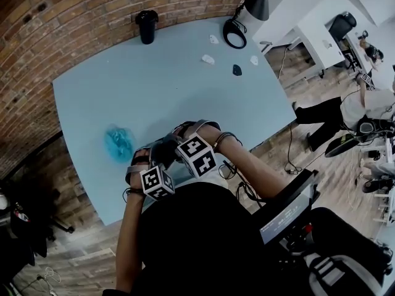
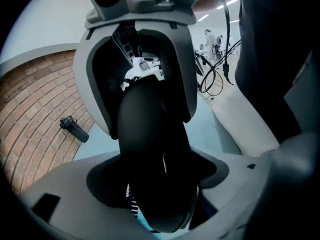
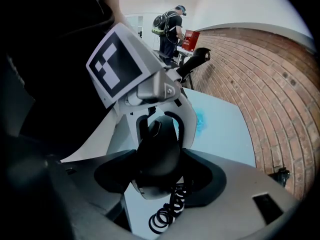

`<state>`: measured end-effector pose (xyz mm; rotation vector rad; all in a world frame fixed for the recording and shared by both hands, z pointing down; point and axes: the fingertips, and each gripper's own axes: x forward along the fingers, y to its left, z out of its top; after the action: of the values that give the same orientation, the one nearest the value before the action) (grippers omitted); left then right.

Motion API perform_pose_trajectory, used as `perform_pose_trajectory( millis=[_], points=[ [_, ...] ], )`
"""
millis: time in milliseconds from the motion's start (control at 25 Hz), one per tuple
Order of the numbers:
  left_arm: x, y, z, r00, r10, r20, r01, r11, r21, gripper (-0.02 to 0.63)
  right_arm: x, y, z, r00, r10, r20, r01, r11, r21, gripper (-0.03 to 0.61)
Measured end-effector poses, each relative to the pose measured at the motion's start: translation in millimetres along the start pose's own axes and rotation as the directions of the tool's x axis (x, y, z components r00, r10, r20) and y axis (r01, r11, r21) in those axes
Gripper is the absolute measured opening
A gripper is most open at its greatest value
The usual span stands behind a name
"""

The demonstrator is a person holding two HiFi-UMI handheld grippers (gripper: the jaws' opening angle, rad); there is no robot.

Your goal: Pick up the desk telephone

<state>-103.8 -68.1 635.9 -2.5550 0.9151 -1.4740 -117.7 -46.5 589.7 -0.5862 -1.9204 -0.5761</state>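
Observation:
A black telephone handset (image 3: 156,159) hangs over the near edge of the light blue table (image 1: 166,79), with its coiled cord (image 3: 167,209) dangling under it. My right gripper (image 3: 157,176) is shut on one end, both pads against it. My left gripper (image 2: 157,184) straddles the other end of the handset (image 2: 150,134) with its jaws wide; a sliver of cord and table shows between pad and handset, so it stands open. In the head view both marker cubes (image 1: 197,155) sit close together above the table's near edge. No telephone base shows in any view.
A crumpled blue thing (image 1: 118,143) lies left of the grippers. A black cup (image 1: 147,26), a black ring-shaped lamp base (image 1: 235,34) and small white and black bits (image 1: 208,59) stand at the far side. A brick wall (image 1: 74,17) runs behind. People stand at right.

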Motion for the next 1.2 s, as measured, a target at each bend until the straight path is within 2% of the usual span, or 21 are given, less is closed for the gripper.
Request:
perform_pose_trajectory(
  millis=[160, 400, 480, 560, 760, 920, 960, 1120, 1200],
  points=[
    [1.6, 2.6, -5.6, 0.999, 0.033, -0.017, -0.034, 0.999, -0.036, 0.337, 0.7, 0.2, 5.6, 1.000, 0.000, 0.009, 0.000, 1.000, 0.000, 0.285],
    [0.8, 5.8, -15.0, 0.997, 0.064, -0.051, -0.067, 0.996, -0.062, 0.317, 7.2, 2.4, 5.6, 0.999, -0.030, -0.009, 0.030, 0.999, -0.040, 0.290],
    [1.4, 6.3, -18.1, 0.996, 0.061, -0.059, -0.065, 0.995, -0.072, 0.314, 9.9, 1.4, 4.6, 0.999, -0.052, -0.015, 0.052, 0.997, -0.054, 0.293],
    [1.5, 4.7, -20.5, 0.998, 0.037, -0.054, -0.043, 0.991, -0.127, 0.314, 10.0, -2.8, 5.7, 0.996, -0.089, -0.009, 0.088, 0.994, -0.061, 0.293],
    [2.1, 4.3, -36.1, 0.999, 0.012, -0.043, -0.023, 0.964, -0.266, 0.314, 5.5, -16.5, 5.8, 0.983, -0.181, 0.024, 0.182, 0.983, -0.027, 0.293],
    [3.5, 1.1, -42.6, 1.000, -0.028, 0.006, 0.028, 0.914, -0.406, 0.314, -0.9, -26.0, 9.6, 0.966, -0.237, 0.100, 0.229, 0.969, 0.088, 0.293],
    [3.4, 0.4, -43.3, 0.999, -0.034, 0.014, 0.036, 0.903, -0.427, 0.314, -1.1, -26.9, 12.1, 0.963, -0.240, 0.121, 0.227, 0.967, 0.115, 0.293],
    [2.8, -2.0, -46.3, 0.999, -0.043, 0.009, 0.043, 0.891, -0.452, 0.313, 0.6, -25.9, 14.2, 0.959, -0.248, 0.138, 0.228, 0.963, 0.147, 0.293],
    [1.9, -2.0, -47.5, 0.998, -0.048, 0.027, 0.056, 0.870, -0.490, 0.313, -1.2, -29.2, 16.3, 0.950, -0.272, 0.155, 0.244, 0.953, 0.181, 0.292]
  ],
)
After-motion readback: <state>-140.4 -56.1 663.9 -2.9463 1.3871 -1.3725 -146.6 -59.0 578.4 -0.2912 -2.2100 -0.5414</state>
